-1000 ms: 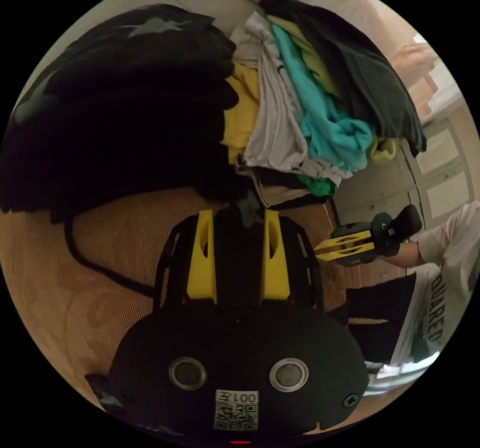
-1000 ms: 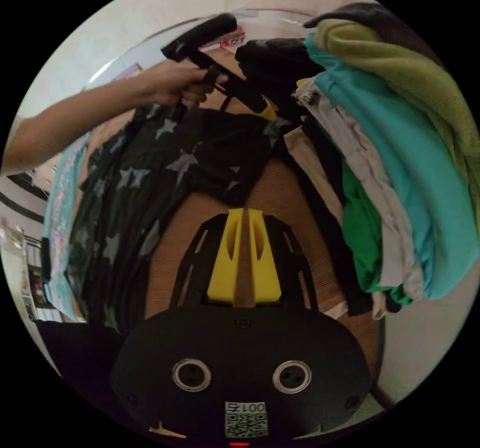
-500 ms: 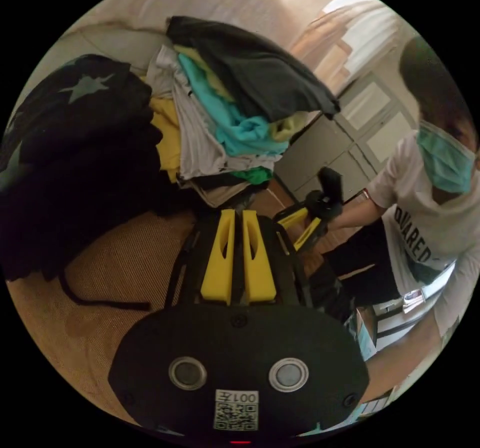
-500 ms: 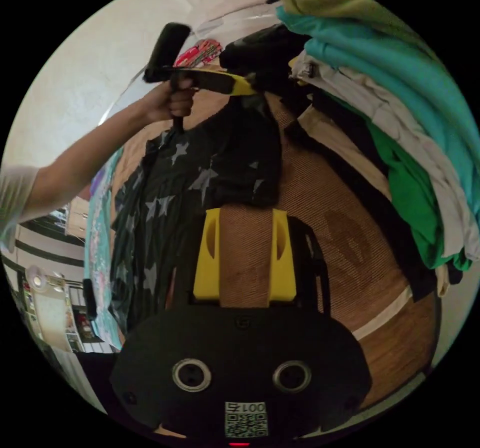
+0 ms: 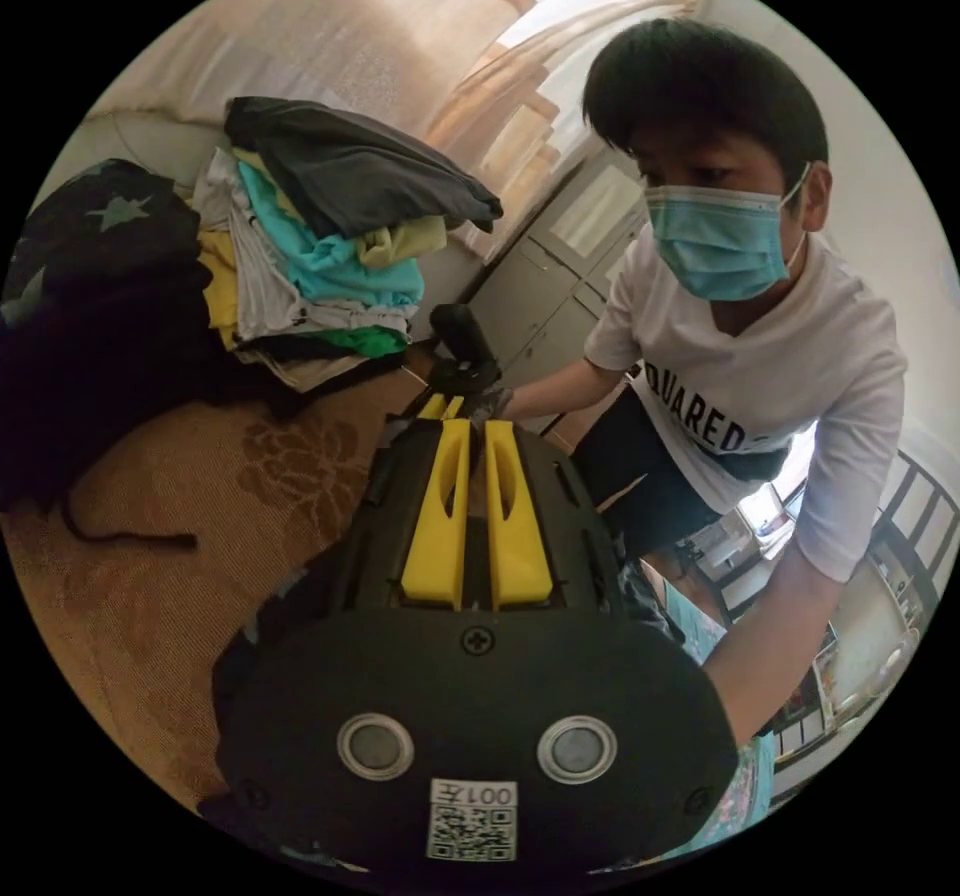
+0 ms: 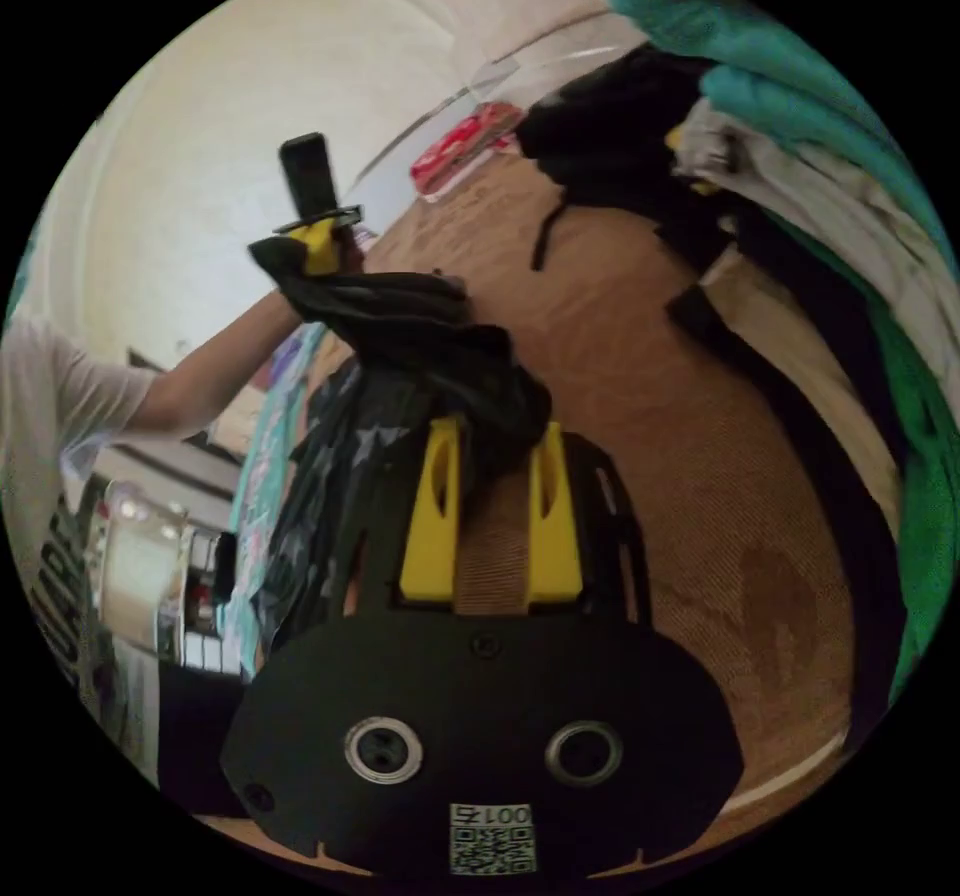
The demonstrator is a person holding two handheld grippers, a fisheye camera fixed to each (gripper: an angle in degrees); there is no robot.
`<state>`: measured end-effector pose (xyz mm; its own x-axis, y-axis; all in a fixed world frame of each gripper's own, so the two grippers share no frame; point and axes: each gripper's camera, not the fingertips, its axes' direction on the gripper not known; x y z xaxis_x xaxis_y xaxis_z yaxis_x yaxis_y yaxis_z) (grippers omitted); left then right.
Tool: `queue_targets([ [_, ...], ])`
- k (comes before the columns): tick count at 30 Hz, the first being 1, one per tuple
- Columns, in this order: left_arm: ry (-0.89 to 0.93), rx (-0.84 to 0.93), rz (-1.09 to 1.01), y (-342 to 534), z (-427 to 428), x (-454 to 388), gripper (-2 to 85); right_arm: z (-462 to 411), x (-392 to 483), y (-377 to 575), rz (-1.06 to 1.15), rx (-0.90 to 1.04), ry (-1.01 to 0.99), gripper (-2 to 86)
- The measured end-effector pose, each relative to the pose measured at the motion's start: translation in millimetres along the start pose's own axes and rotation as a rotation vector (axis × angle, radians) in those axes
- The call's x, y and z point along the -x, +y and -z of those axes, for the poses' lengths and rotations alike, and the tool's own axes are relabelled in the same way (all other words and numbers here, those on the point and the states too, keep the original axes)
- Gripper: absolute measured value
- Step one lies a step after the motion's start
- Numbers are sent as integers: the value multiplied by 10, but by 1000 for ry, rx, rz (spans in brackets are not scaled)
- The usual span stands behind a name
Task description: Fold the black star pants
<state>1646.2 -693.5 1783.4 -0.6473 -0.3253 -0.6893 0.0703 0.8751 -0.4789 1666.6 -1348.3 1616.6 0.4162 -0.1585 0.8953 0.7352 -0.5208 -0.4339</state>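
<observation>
left gripper [image 5: 468,431] jaws together (raised arm), right gripper [image 6: 492,436] jaws apart

The black star pants [image 6: 420,356] are soft matt cloth; the brown bed cover [image 6: 640,356] is ribbed weave; gripper jaws are matt yellow plastic.

Both views ride low over the brown bedspread [image 6: 640,356], sharing the clothes pile [image 5: 320,236] from opposite sides.

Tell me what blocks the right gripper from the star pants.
Nothing visible does: the star pants already bunch between the right gripper and its open jaws, while the left gripper holds their other end up.
</observation>
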Motion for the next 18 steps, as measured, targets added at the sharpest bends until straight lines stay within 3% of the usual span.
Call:
queue_targets([
  [2, -3, -18, 8, 145, 65, 7, -15, -3, 117, 27, 85, -28, -90, 41],
  [5, -32, -60, 30, 430, 215, -42, -14, 8, 475, 78, 197, -53, -37, 32],
  [13, -116, -70, 279, 1396, 318, -120, 23, -791, 1351, 462, 662, 446, 118, 24],
  [18, -118, -47, 446, 1999, 296, -205, 41, -855, 1505, 597, 718, 540, 82, 35],
])
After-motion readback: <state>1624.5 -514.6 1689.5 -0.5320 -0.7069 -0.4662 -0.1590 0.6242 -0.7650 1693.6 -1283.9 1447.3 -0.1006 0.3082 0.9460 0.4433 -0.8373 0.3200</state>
